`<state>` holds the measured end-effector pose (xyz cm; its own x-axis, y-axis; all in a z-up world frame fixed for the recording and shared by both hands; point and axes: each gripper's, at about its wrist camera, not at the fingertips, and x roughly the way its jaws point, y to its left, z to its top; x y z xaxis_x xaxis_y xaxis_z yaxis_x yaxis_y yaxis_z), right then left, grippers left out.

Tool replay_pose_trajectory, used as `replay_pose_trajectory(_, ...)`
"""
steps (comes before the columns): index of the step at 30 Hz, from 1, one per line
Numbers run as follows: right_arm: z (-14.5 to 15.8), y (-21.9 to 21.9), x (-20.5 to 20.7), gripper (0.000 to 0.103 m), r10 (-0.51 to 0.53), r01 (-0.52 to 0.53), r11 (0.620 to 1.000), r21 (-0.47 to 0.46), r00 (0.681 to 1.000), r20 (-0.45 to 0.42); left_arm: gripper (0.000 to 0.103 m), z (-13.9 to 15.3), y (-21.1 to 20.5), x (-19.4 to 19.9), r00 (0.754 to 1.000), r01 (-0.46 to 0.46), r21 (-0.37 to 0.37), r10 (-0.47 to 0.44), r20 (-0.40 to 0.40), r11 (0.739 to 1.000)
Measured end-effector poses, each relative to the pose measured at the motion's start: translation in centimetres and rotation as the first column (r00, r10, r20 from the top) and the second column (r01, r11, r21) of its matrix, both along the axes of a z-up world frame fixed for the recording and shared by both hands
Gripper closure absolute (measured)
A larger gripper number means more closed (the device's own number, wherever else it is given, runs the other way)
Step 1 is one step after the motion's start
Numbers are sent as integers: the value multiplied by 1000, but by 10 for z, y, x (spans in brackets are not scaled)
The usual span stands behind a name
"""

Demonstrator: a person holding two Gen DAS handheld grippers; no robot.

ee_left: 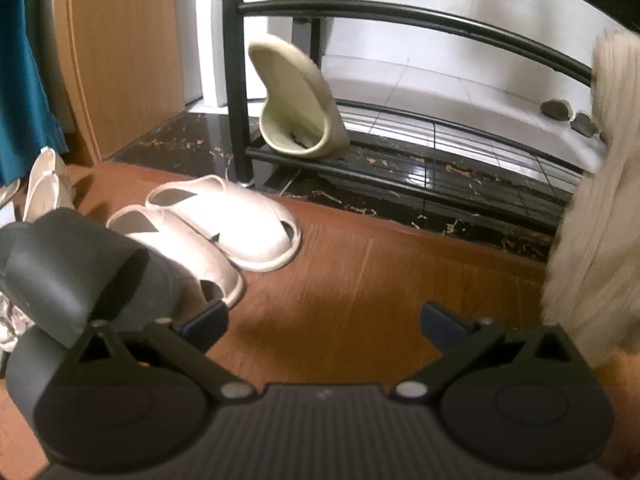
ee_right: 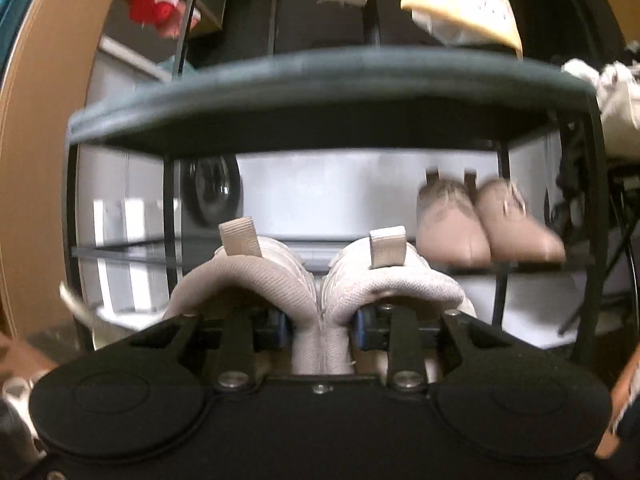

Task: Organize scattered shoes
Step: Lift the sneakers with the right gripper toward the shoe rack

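On the far left a blue cloth (ee_left: pixel 24 60) hangs down beside a wooden door (ee_left: pixel 124 52). Below it, on the brown floor (ee_left: pixel 360 280), lie black slides (ee_left: pixel 76 268), dark and smooth, close to the left gripper (ee_left: pixel 323 322). That gripper has its two fingers spread wide and nothing between them. Just past the black slides sits a pair of white slippers (ee_left: pixel 208 224) with crossed straps, side by side and touching. Behind them a cream slipper (ee_left: pixel 298 100) stands up on its end on the lowest wire shelf of the black shoe rack (ee_left: pixel 420 16). At the right edge is something pale and fluffy (ee_left: pixel 596 208), too blurry to name. The right gripper (ee_right: pixel 321 326) squeezes two pale pink sneakers (ee_right: pixel 320 284) together by their soft inner collars, heels toward the camera, each with a tan loop on top. They are held up in front of the rack's middle shelf. On that shelf, to the right, rest two pointy beige shoes (ee_right: pixel 488 224), side by side.
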<state>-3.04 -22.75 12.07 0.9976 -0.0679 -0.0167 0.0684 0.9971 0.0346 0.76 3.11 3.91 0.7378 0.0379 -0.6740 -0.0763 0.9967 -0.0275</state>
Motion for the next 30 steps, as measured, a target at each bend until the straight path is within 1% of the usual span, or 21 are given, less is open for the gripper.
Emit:
replay_pose_trajectory(2,25,-2,5,73,19,-19,1000,-4,1000,22,1,1,0,0,1000,5,-10,-5,1,1000)
replay_pose_trajectory(5,44,-2,10,73,47,-46,999,-14,998,40,1,1,3,1,1000,24,-58,-24,-9,998)
replay_pose_trajectory(8,72,-2,22,73,70,-68,997,-26,996,51,1,1,6,2,999,27,-90,-29,-19,996)
replay_pose_trajectory(13,99,1,52,73,92,-91,995,-31,996,19,0,3,9,-1,999,32,-106,-33,-4,994)
replay_pose_trajectory(16,110,3,68,73,92,-91,995,-27,996,8,1,3,11,0,1000,27,-117,-27,-1,993)
replay_pose_trajectory(18,122,3,91,73,91,-92,996,-13,996,-17,0,3,13,1,1000,22,-125,-23,-3,992)
replay_pose_trajectory(20,125,5,108,74,92,-92,996,0,994,-60,0,3,15,2,1000,17,-133,-18,-5,991)
replay_pose_trajectory(22,122,9,120,74,76,-78,997,-17,993,-90,0,2,16,3,1000,13,-140,-14,-6,990)
replay_pose_trajectory(24,119,13,133,74,51,-56,997,-48,995,-81,0,2,16,3,1000,15,-140,-16,-5,990)
replay_pose_trajectory(28,122,6,161,74,3,-2,1000,9,996,-85,0,2,16,3,1000,20,-140,-20,1,990)
replay_pose_trajectory(30,119,4,171,74,10,-10,1000,-2,995,-96,0,1,17,4,1000,21,-141,-21,1,990)
